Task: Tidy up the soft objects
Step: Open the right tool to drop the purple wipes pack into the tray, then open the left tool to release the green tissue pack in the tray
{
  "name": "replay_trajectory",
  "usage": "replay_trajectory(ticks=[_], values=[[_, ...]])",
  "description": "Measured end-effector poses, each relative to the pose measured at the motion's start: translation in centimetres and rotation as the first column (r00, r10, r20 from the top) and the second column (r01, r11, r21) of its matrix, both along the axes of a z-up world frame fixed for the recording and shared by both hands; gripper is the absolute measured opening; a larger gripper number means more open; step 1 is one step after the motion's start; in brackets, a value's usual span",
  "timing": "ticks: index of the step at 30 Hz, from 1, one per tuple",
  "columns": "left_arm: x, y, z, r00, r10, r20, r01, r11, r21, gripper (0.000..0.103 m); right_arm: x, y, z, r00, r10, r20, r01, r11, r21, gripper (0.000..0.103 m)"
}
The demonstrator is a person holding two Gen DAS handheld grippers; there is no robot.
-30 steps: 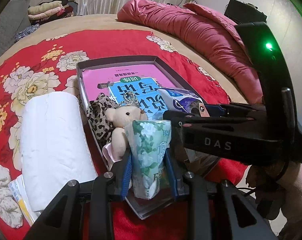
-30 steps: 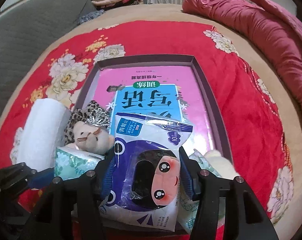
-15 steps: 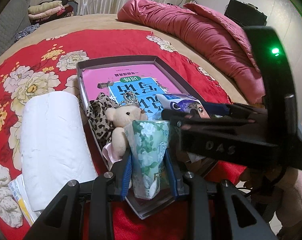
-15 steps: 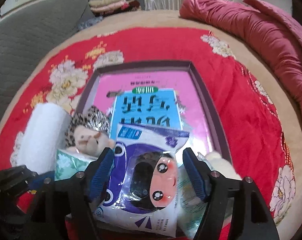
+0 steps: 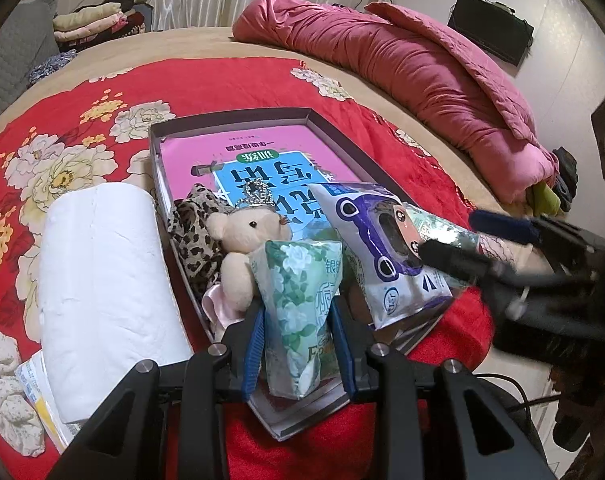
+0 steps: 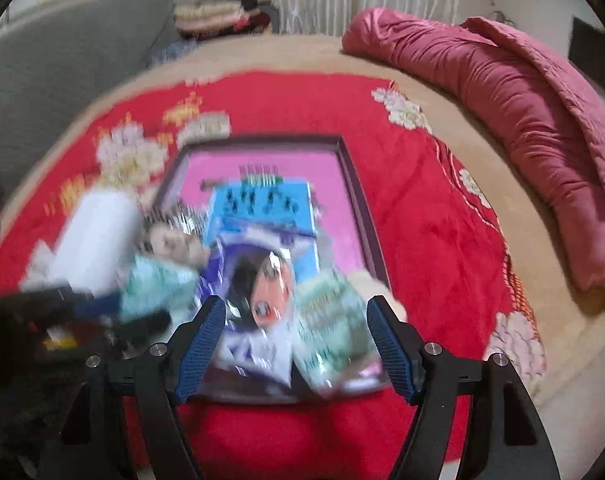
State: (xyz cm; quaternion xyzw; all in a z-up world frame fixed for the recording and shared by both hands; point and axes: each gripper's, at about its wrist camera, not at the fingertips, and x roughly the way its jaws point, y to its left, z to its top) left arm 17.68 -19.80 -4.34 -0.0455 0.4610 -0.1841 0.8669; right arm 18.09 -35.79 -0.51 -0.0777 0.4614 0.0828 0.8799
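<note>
Tissue pack, green with a white floral print [image 5: 298, 312], stands upright between the blue pads of our left gripper [image 5: 298, 344], which is clamped on its lower half. Its long axis runs up and away from the claw, roughly along the fingers. It hangs over the near corner of the shallow grey cardboard tray [image 5: 230, 118], just right of the cream plush bear with a small tiara [image 5: 244, 240] and the leopard-print cloth [image 5: 196, 232] behind it.

Our right gripper [image 6: 298, 344] has its jaws spread wide with nothing between the pads. Directly ahead of it, in the blurred right wrist view, lies the purple-and-white wipes pouch with a cartoon face [image 6: 258, 292], propped at a tilt in the near part of the tray; a second, silvery-green tissue pack [image 6: 330, 320] sits against its right side.

We judge the coming move to turn on the left-hand pack: the tray floor is immediately below and slightly far of it, so a short drop forward would seat it next to the bear. The left hand is the nearer one for that spot.

Outside the tray, on the red floral bedspread [image 5: 222, 80], the white paper roll [image 5: 98, 272] lies to the left, long axis running near to far.
</note>
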Motion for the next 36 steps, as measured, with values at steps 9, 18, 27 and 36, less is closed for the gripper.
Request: replay_trajectory(ticks=[9,18,27,36], values=[[0.3,-0.7,-0.4,1.000,-0.013,-0.016,0.013,1.000,0.015,0.032,1.1,-0.6,-2.2,0.998,-0.064,0.003,0.064,0.998,-0.013,0.077],[0.4,-0.9,-0.6,1.000,-0.014,-0.021,0.014,1.000,0.020,0.032,1.6,-2.6,-2.1,0.987,-0.157,0.041,0.154,0.985,0.078,0.078],[0.5,-1.2,-0.7,0.999,-0.013,-0.036,0.013,1.000,0.020,0.033,-0.4,-3.8,0.5,0.976,-0.183,0.122,0.168,0.978,0.126,0.078],[0.6,-1.7,-0.7,0.999,-0.021,-0.026,0.022,0.998,0.052,0.037,-0.7,-3.6,0.6,0.978,-0.176,0.112,0.160,0.977,0.139,0.078]])
